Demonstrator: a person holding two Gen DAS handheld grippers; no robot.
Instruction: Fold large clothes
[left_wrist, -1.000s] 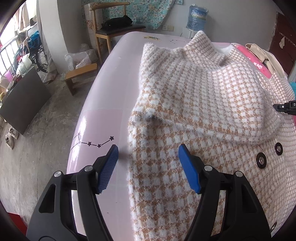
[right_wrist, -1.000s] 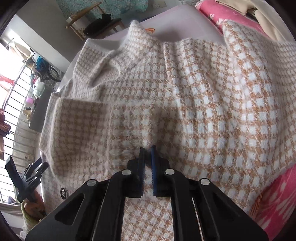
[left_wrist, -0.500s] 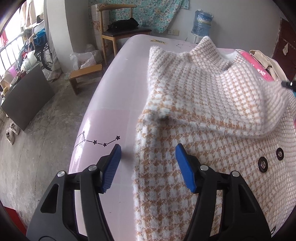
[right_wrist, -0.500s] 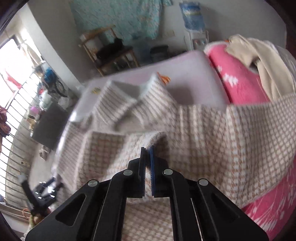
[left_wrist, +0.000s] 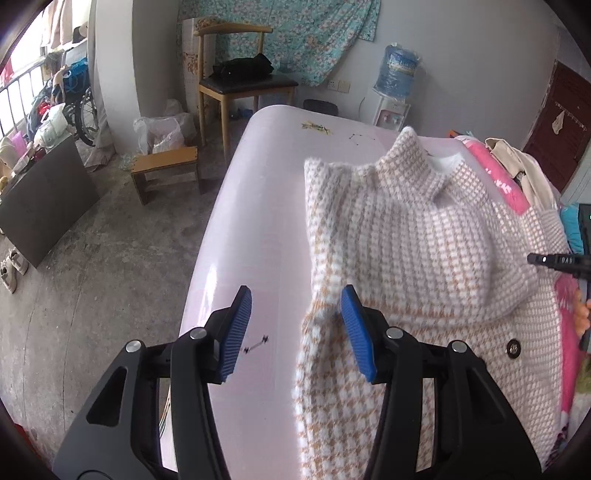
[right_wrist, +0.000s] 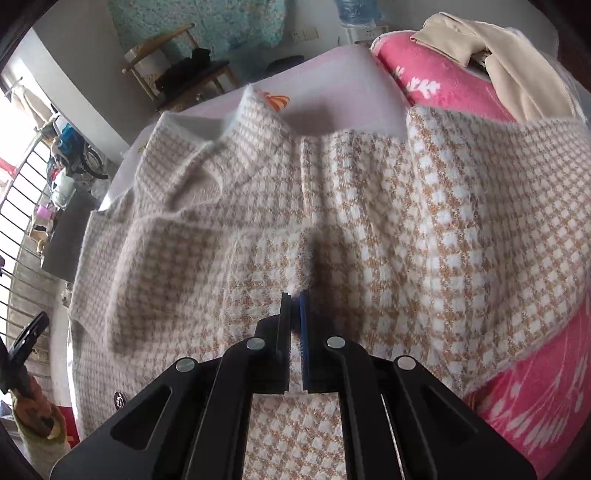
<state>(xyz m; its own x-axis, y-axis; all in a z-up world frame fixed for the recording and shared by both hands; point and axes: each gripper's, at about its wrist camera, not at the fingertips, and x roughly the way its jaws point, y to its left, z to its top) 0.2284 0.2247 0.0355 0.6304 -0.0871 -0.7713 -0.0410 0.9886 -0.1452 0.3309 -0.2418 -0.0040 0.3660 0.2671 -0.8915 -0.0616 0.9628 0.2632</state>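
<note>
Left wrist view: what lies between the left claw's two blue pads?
Bare pink bed sheet with a small star print; the left claw is closing, and the checked sweater's edge sits beside its right-hand pad.

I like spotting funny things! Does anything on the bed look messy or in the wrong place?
Yes. The checked sweater is lopsided: its right side rides up onto the pink blanket instead of lying flat on the bed. The right gripper pinches a raised fold of it. A beige jacket lies crumpled on the blanket.

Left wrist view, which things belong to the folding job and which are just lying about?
Job:
- checked knit jacket
- pink table under it
- left tongs, closing beside its edge
- right tongs, shut on its fabric

Lying about:
- wooden chair
- water bottle
- stool
</note>
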